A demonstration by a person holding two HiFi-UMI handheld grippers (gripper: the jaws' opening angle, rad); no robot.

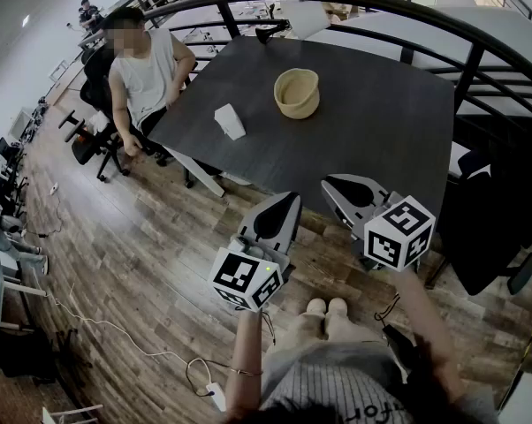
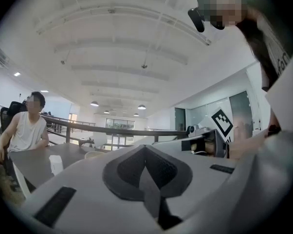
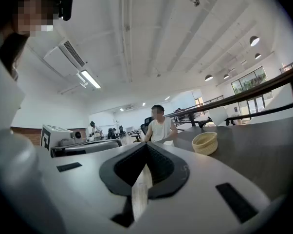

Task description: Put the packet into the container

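Note:
A white packet (image 1: 229, 120) lies on the dark table (image 1: 372, 131), left of a round beige woven container (image 1: 297, 93) that stands empty further back. Both grippers hover level over the wooden floor, short of the table's near edge and well away from both objects. My left gripper (image 1: 292, 198) has its jaws together and holds nothing. My right gripper (image 1: 330, 185) is likewise shut and empty. In the left gripper view the packet (image 2: 55, 164) and the container (image 2: 93, 154) show beyond the shut left gripper (image 2: 145, 147). The right gripper view shows the container (image 3: 205, 143) past the shut right gripper (image 3: 146, 145).
A person (image 1: 142, 69) in a white sleeveless top sits on an office chair at the table's left corner, near the packet. A curved black railing (image 1: 337, 7) runs behind the table. A dark chair (image 1: 491, 228) stands at the right. Cables (image 1: 116, 329) lie on the floor.

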